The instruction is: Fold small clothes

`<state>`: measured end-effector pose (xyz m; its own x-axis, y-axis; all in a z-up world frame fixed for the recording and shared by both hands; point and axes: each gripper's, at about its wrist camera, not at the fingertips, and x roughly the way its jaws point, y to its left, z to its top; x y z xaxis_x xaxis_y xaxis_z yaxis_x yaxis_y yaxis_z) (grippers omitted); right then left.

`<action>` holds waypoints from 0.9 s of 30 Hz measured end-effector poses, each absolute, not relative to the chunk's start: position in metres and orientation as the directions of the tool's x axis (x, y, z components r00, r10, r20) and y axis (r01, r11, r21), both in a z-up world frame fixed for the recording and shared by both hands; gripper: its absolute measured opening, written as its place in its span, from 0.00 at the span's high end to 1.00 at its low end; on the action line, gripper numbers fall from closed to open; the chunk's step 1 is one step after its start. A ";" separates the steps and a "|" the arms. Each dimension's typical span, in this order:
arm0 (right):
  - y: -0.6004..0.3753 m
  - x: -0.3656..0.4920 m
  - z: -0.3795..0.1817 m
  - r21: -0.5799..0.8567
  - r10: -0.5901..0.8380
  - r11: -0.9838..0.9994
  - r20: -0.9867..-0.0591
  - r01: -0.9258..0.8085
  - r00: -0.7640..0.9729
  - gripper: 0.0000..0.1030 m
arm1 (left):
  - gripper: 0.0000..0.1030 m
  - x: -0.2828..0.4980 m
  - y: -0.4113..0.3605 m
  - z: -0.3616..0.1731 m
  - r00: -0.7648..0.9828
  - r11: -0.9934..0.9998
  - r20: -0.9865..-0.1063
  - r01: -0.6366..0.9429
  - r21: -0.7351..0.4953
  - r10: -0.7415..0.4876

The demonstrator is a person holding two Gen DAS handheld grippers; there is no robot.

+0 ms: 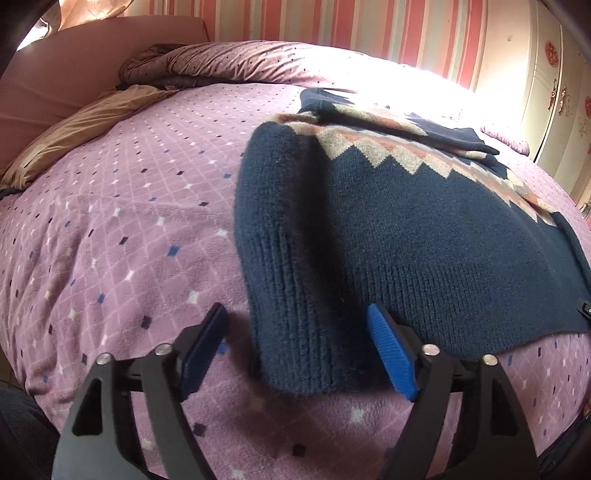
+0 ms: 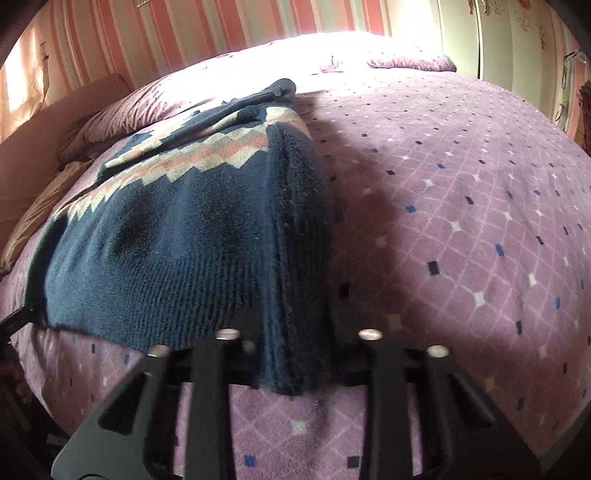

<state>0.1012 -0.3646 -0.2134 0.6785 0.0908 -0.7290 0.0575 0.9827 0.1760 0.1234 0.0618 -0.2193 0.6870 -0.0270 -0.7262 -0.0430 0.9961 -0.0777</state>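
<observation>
sweater [image 1: 424,229]: navy knit with a pink and cream zigzag band, laid on the bed [image 1: 110,229]; its near left part is doubled over into a thick fold with the ribbed hem toward the camera.
left tool [image 1: 297,349]: fingers held wide apart, blue pads on either side of the folded hem corner; no contact is seen.
right tool [image 2: 291,354]: clamped on the sweater's near right hem corner, which is bunched and draped between the black fingers; the pads are hidden by the cloth.
bed: covered in a purple diamond-pattern blanket.
pillow [image 1: 70,129]: tan, seen at the far left.
wall [image 1: 332,22]: striped pink and pale.
</observation>
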 end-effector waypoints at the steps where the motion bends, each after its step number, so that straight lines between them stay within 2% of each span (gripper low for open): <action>1: -0.363 0.101 -0.212 0.169 0.089 0.984 -0.729 0.053 0.679 0.91 | 0.58 0.123 0.057 -0.219 0.688 0.998 -0.725 -0.026 -0.062 -0.027; 3: -0.362 0.098 -0.209 0.161 0.082 0.986 -0.724 0.052 0.685 0.93 | 0.84 0.121 0.048 -0.214 0.702 1.000 -0.713 -0.008 -0.017 -0.007; 9: -0.364 0.090 -0.195 0.183 0.092 0.982 -0.695 0.052 0.713 0.94 | 0.89 0.119 0.052 -0.203 0.698 0.999 -0.716 -0.031 -0.026 0.003; 17: -0.365 0.091 -0.170 0.185 0.103 0.983 -0.650 0.025 0.753 0.94 | 0.90 0.122 0.053 -0.180 0.712 0.999 -0.702 -0.035 -0.004 0.022; 27: -0.357 0.130 -0.121 0.131 0.104 0.991 -0.563 -0.035 0.820 0.94 | 0.90 0.165 0.059 -0.132 0.784 0.999 -0.619 -0.050 0.005 0.042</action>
<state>0.1296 -0.3571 -0.1213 0.8201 0.1041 -0.5626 -0.0355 0.9907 0.1315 0.1649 0.0588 -0.1316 0.7845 0.0423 -0.6187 -0.0499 0.9987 0.0050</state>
